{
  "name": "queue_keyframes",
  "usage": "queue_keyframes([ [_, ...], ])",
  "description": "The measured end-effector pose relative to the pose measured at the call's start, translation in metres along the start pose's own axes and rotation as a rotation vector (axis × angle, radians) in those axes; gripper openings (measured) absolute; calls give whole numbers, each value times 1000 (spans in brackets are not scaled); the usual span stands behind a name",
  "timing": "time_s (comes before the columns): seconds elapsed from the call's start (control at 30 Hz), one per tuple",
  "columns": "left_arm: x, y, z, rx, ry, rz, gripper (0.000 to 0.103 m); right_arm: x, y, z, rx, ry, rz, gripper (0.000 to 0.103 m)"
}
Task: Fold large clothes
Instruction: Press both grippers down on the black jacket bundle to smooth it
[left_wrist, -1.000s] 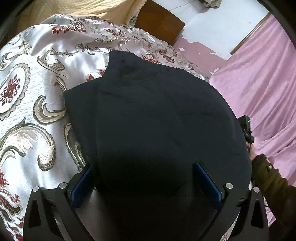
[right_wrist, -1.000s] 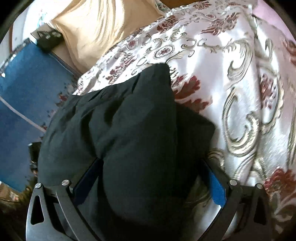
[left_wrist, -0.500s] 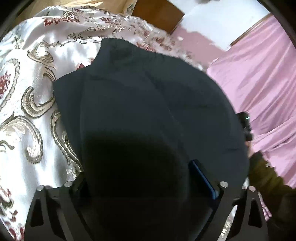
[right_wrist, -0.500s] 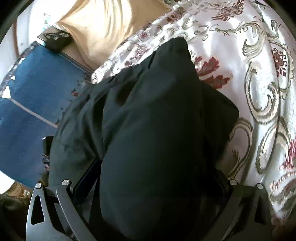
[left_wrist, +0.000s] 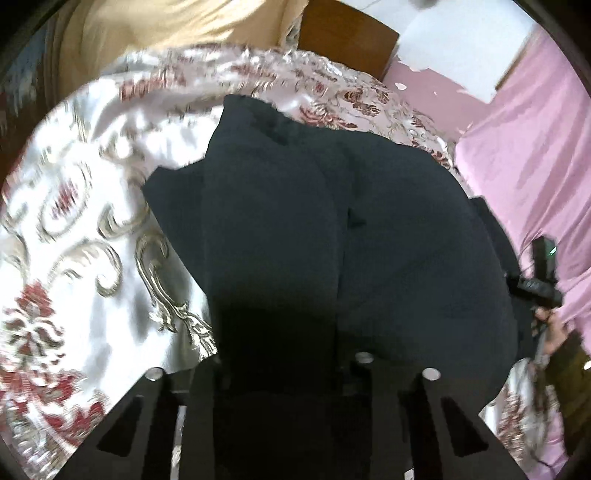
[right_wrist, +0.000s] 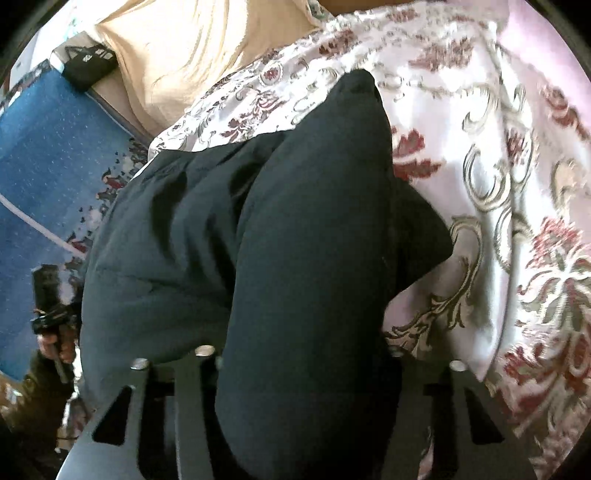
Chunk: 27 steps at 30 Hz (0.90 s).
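Left wrist view: a satin bedspread (left_wrist: 85, 229), white with red floral and silver scroll embroidery, glossy and creased, lies at the left of the dark garment (left_wrist: 314, 229). That garment is a thick, matte, near-black cloth, folded into a rounded bulk with a vertical fold line down its middle and a narrow lobe at its far end. It rests on the bedspread and reaches back into the left gripper (left_wrist: 288, 365). Beyond the garment sit a tan pillow (left_wrist: 177, 26) and a brown wooden headboard (left_wrist: 347, 37). Right of the garment hangs a smooth pink sheet (left_wrist: 535, 155). At the garment's right edge the right hand (left_wrist: 554, 328), in an olive sleeve, holds its black tool upright.

The left gripper points steeply down. Its jaws have just been closing and now pinch the garment's near edge, cloth bunched between them.

Right wrist view: left of the garment (right_wrist: 288, 258) lie blue patterned flooring (right_wrist: 44, 155) and the left hand (right_wrist: 59, 339) gripping its tool handle. The garment forms a long padded roll over a flatter, wrinkled layer. The embroidered bedspread (right_wrist: 517, 184) spreads to its right. The right gripper (right_wrist: 295, 365) also points steeply down; its jaws have just been closing and clamp the thick roll.
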<state>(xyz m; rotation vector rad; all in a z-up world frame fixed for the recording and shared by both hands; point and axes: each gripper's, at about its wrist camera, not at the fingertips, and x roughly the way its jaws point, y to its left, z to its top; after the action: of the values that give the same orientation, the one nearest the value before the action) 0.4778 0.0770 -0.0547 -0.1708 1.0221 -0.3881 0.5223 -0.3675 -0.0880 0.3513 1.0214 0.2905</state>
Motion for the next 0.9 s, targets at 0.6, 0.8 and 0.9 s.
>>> queue_keyframes([
  [0.6,-112,-44,-40,57,-85,82,16,-104,65,-11,-126,-96,-25,21],
  [0.8,-139,-46,-70,51,-80,82,16,-132,84,-43,-142,-96,-14,21],
  [0.9,-144,-49,-80,51,-73,81,16,-139,87,-57,-142,-93,-15,21],
])
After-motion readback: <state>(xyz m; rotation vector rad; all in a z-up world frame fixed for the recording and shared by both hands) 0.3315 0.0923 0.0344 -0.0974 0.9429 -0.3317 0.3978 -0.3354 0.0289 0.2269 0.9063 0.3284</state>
